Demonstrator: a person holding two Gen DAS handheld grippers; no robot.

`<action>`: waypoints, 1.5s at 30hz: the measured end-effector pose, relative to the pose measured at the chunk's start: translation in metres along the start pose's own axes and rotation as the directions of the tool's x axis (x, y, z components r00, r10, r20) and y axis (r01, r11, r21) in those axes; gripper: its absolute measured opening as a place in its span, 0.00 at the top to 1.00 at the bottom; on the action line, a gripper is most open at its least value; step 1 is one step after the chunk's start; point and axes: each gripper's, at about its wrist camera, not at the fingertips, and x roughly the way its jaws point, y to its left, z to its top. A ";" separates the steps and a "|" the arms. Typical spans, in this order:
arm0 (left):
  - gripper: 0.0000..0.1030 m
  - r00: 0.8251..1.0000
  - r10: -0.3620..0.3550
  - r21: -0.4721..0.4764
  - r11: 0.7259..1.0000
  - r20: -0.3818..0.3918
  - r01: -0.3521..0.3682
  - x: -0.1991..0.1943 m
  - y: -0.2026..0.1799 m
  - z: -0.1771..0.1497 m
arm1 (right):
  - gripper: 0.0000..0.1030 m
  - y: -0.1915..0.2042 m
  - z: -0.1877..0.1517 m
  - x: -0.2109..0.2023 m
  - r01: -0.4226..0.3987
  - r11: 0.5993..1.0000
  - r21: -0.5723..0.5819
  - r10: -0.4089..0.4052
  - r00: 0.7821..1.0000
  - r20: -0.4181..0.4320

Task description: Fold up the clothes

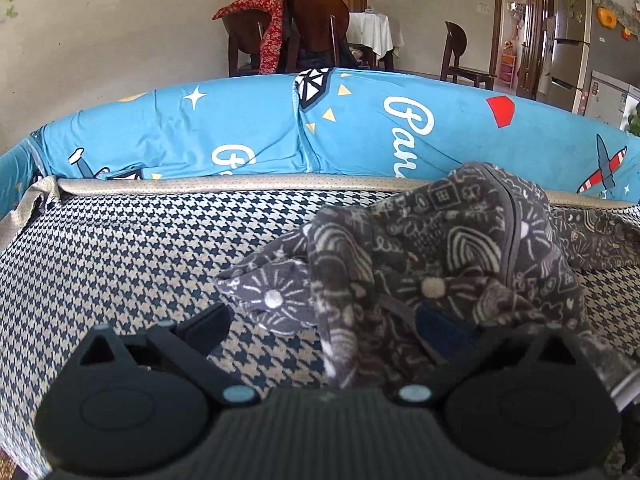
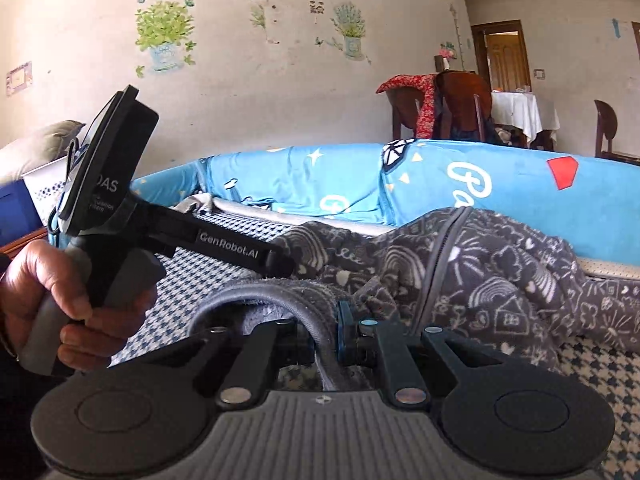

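A dark grey fleece jacket [image 1: 420,248] with white doodles and a zipper lies crumpled on the houndstooth sofa seat [image 1: 120,260]. My left gripper [image 1: 326,328] is open at the jacket's near edge. Its left finger rests on bare seat, and fabric drapes over its right finger. In the right wrist view the jacket [image 2: 500,272] bulges ahead. My right gripper [image 2: 326,340] is shut on the jacket's grey ribbed hem [image 2: 280,300], which loops up over the fingers. A hand [image 2: 36,292] holds the left gripper [image 2: 280,260], whose tip touches the jacket's left side.
A blue printed cushion cover [image 1: 240,132] runs along the sofa back. Behind it stand dark wooden chairs [image 1: 316,28], one draped with red cloth, and a table with a white cloth [image 1: 372,32]. A fridge [image 1: 568,40] is far right. Bare seat lies left of the jacket.
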 end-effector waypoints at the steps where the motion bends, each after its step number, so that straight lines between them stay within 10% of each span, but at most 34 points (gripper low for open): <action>1: 0.00 1.000 0.001 -0.008 1.000 0.002 -0.001 -0.004 0.003 -0.003 | 0.89 0.004 -0.003 -0.001 -0.019 1.000 0.005 0.019 1.000 -0.006; 8: 0.00 1.000 0.001 -0.051 0.999 -0.002 -0.001 -0.019 0.013 -0.021 | 0.83 0.041 -0.034 -0.004 -0.159 0.987 -0.038 0.154 0.982 -0.106; 29: 0.00 0.996 -0.037 0.116 0.992 -0.076 0.045 -0.007 -0.060 -0.070 | 0.49 -0.005 -0.057 -0.077 0.105 0.989 0.108 -0.094 0.991 -0.097; 38: 0.00 0.992 -0.033 0.111 0.993 -0.124 0.047 0.006 -0.072 -0.087 | 0.47 -0.048 -0.070 -0.079 0.433 0.877 0.205 -0.402 0.898 -0.178; 45: 0.00 0.989 -0.023 0.093 0.995 -0.148 0.037 0.012 -0.070 -0.092 | 0.47 -0.070 -0.077 -0.082 0.518 0.804 0.294 -0.463 0.854 -0.238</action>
